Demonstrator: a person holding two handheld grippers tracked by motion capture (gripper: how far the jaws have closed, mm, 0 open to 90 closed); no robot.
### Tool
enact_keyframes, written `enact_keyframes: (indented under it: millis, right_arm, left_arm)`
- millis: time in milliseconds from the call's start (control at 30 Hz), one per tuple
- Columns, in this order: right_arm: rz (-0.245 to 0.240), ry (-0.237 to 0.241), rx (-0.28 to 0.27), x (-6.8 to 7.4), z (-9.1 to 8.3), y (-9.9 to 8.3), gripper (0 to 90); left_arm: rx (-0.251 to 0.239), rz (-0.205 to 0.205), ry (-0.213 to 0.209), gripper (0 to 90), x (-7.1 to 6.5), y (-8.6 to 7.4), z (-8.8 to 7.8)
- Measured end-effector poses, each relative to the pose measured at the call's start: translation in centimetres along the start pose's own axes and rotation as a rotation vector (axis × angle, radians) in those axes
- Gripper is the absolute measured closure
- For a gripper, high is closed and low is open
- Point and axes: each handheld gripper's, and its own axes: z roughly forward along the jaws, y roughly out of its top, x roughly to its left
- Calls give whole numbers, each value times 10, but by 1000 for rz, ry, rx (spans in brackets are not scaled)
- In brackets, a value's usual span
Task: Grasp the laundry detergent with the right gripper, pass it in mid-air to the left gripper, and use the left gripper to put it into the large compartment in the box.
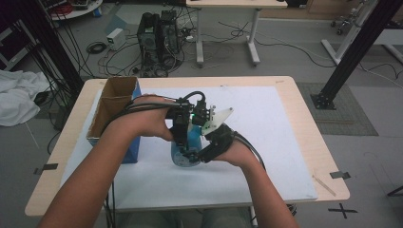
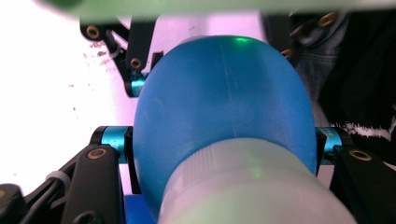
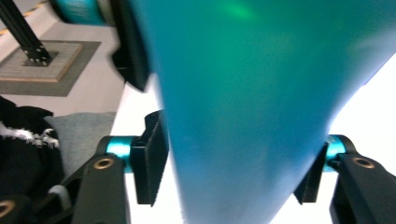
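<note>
Near the table's (image 1: 285,95) middle, our left gripper (image 2: 224,147) clamps the upright blue bottle's (image 1: 186,151) neck from above, our right gripper (image 3: 236,175) its body.

From my feed I see a grey floor (image 1: 285,61) around the wooden bench (image 1: 313,142). Beyond its far edge stand two black computer towers (image 1: 159,40) amid tangled cables (image 1: 114,57), with a white-legged table (image 1: 228,28) beside them. White cloth (image 1: 16,95) lies left; a black frame post (image 1: 354,52) rises right.

Wooden table (image 1: 304,118), white mat (image 1: 266,142), cardboard box (image 1: 111,104)
</note>
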Motion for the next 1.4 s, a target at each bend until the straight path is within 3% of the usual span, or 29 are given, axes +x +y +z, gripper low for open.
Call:
enact_keyframes:
  millis: [67, 133, 167, 200, 233, 267, 333, 367, 400, 467, 500, 533, 567, 633, 667, 700, 800, 967, 1100, 1267, 1400]
  right_arm:
    - [-22, -16, -9, 0, -1, 0, 308]
    - [-64, 7, -39, -3, -1, 0, 258]
    - [-92, -21, -52, -5, -1, 0, 234]
    - [-258, -8, -158, -15, 4, 3, 229]
    - [-298, 5, -178, -19, 3, 4, 223]
    - [-320, 10, -193, -20, 2, 5, 215]
    - [-283, -5, -152, -18, -4, 2, 134]
    - [-364, -11, -188, -24, -2, 4, 133]
    - [-290, -10, -135, -20, -9, 0, 133]
    - [-222, -19, -80, -16, -17, -3, 133]
    - [94, -50, 144, 5, -34, -7, 133]
    - [62, -50, 150, 2, -37, -8, 132]
    - [61, -53, 161, 2, -40, -8, 132]
    - [69, -67, 184, 3, -46, -7, 132]
    - [115, -77, 220, 6, -51, -6, 132]
    - [127, -80, 238, 7, -55, -5, 132]
    - [117, -95, 263, 6, -63, -4, 131]
    - [128, -108, 316, 4, -77, -3, 130]
    - [150, -117, 345, 5, -86, -5, 130]
    - [151, -145, 365, 6, -96, -8, 130]
    - [164, -137, 385, 6, -102, -13, 130]
  left_arm:
    - [6, -27, -15, 393, 0, -1, 0]
    - [19, -8, -19, 392, 3, -3, -2]
    - [16, -7, -10, 392, 4, -4, -4]
    - [4, -29, -17, 392, 4, -6, -4]
    - [10, -22, -15, 392, 5, -8, -6]
    - [9, -57, -24, 392, 4, -10, -8]
    - [12, -57, -19, 392, 7, -13, -12]
    - [11, -77, -23, 392, 7, -15, -14]
    - [11, -74, -8, 392, 8, -17, -16]
    - [10, -92, -5, 392, 9, -21, -21]
    - [8, -101, -2, 392, 9, -23, -23]
    - [10, -107, -3, 392, 10, -25, -26]
    - [8, -116, 1, 392, 10, -28, -28]
    - [6, -139, 1, 392, 12, -32, -32]
    - [9, -150, 3, 392, 13, -34, -35]
    - [10, -165, 1, 391, 13, -36, -37]
    - [5, -202, 11, 392, 15, -43, -45]
    - [1, -269, -10, 391, 20, -54, -60]
    - [-23, -332, -27, 391, 25, -65, -71]
    - [-40, -425, -9, 391, 29, -80, -84]
    - [-37, -499, -15, 390, 32, -93, -93]
